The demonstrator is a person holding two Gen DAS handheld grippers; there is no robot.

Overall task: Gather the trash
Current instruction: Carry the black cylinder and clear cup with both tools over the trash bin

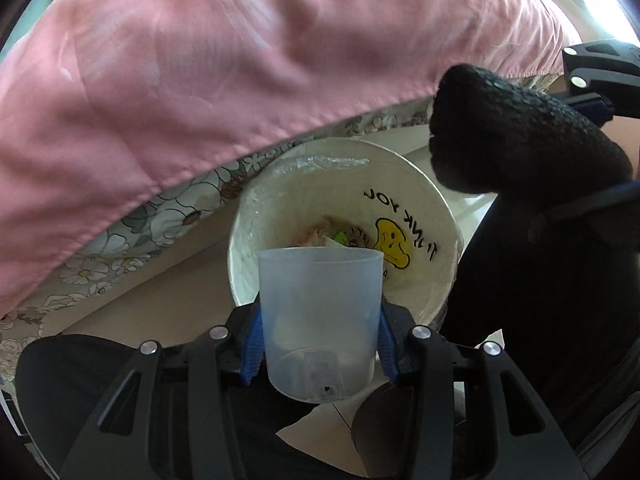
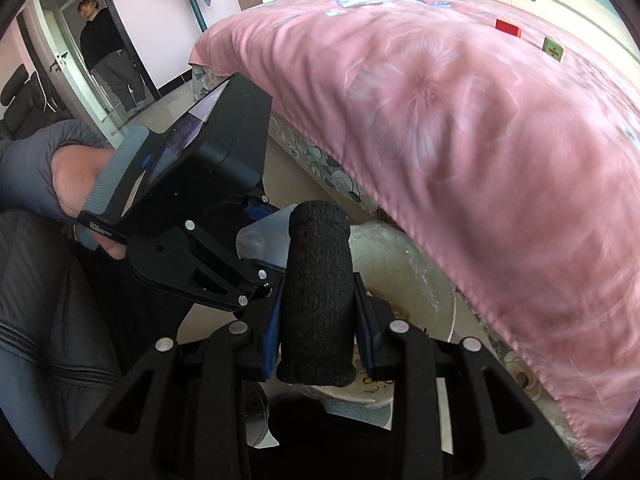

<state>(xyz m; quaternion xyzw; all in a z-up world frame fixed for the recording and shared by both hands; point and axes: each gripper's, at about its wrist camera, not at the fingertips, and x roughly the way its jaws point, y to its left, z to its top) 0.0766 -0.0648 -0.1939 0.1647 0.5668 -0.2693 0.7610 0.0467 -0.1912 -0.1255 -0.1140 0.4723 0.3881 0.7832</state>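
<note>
My left gripper (image 1: 320,344) is shut on a translucent plastic cup (image 1: 320,320), held upright just in front of a white trash bin (image 1: 436,280) lined with a plastic bag printed with a yellow smiley (image 1: 392,242). Some scraps lie inside the bin. My right gripper (image 2: 320,344) is shut on a black knitted roll (image 2: 318,300), like a sock, above the bin's rim (image 2: 450,320). The roll also shows in the left wrist view (image 1: 520,152) at the right. The left gripper (image 2: 248,256) with the cup (image 2: 260,240) shows in the right wrist view.
A bed with a pink quilt (image 1: 200,100) overhangs the bin closely. A floral bed skirt (image 1: 132,240) hangs below it. A person (image 2: 108,52) stands in the doorway at far left. Small red (image 2: 508,27) and green (image 2: 553,49) items lie on the quilt.
</note>
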